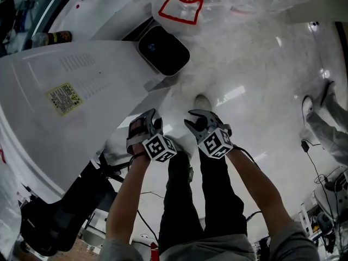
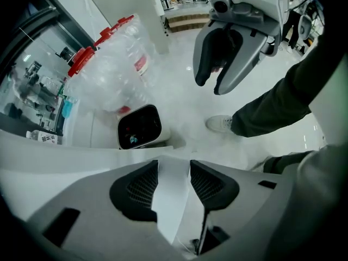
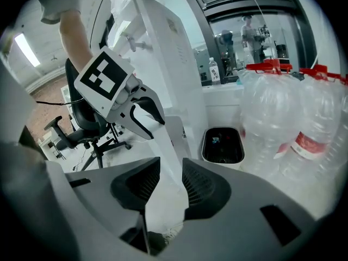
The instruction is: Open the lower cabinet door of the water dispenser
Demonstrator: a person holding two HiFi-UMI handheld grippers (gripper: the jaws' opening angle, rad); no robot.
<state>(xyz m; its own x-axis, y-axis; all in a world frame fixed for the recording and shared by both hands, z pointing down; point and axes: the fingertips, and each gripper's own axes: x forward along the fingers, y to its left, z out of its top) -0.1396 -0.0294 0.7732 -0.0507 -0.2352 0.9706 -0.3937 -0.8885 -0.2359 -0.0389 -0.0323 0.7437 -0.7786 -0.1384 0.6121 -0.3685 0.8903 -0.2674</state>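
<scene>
The white water dispenser (image 1: 65,107) fills the left of the head view, seen from above. Both grippers hang side by side just off its front, left gripper (image 1: 144,118) and right gripper (image 1: 197,119). In the left gripper view the white door edge (image 2: 173,200) runs up between the left gripper (image 2: 174,170) jaws, close along one pad with a little slack at the other. In the right gripper view the same thin white door panel (image 3: 169,184) fills the gap of the right gripper (image 3: 171,170), whose pads press on it. Each gripper shows in the other's view.
A white bin with a black top (image 1: 163,50) stands on the floor beside the dispenser. Wrapped water bottles with red caps (image 1: 187,1) lie behind it. The person's legs and a white shoe (image 1: 202,101) are below the grippers. An office chair (image 3: 81,129) stands further back.
</scene>
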